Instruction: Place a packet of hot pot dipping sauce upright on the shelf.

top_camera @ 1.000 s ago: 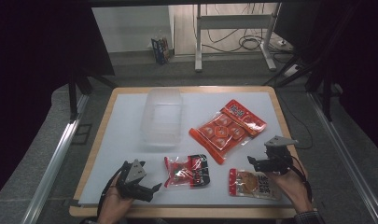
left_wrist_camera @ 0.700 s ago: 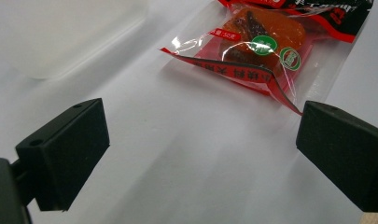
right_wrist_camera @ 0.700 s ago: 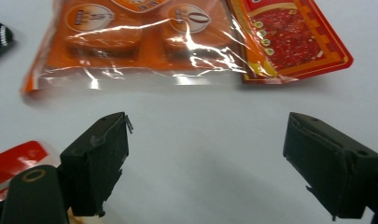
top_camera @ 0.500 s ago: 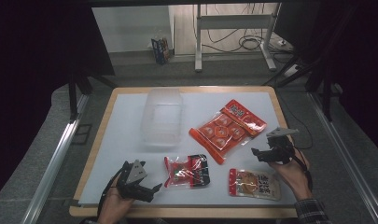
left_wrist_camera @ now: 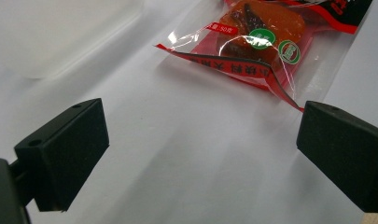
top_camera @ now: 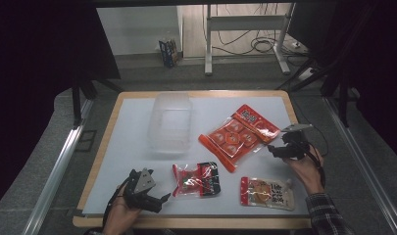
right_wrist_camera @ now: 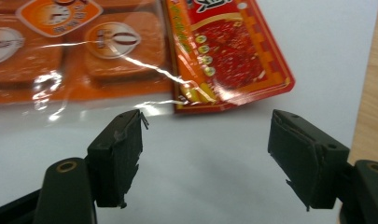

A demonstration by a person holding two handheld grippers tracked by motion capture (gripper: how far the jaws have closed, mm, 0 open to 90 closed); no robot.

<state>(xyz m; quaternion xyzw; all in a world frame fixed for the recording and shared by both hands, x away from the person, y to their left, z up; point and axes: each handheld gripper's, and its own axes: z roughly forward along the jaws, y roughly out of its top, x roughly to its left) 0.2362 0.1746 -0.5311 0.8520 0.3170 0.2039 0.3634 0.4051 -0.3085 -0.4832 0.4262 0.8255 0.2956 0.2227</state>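
A large orange-and-red snack bag (top_camera: 237, 134) lies right of centre on the white table mat (top_camera: 127, 147). My right gripper (top_camera: 274, 149) sits just off its right corner, open; its jaws have just been closing a little, with only bare mat between them. In the right gripper view the bag's (right_wrist_camera: 130, 51) edge lies just beyond the right gripper (right_wrist_camera: 205, 149). A small red-and-black snack pack (top_camera: 196, 178) lies near the front. Left of it rests my left gripper (top_camera: 159, 200), wide open. The left gripper view has the pack (left_wrist_camera: 266, 42) ahead of the empty left gripper (left_wrist_camera: 200, 144).
A clear plastic container (top_camera: 169, 122) stands at the back left of the mat, its corner (left_wrist_camera: 60, 32) also in the left gripper view. A tan pouch (top_camera: 267, 192) lies at the front right. The wooden table rim (top_camera: 196, 223) frames the mat.
My right gripper has moved from beside the tan pouch away toward the right corner of the large orange bag. The left gripper has stayed put.
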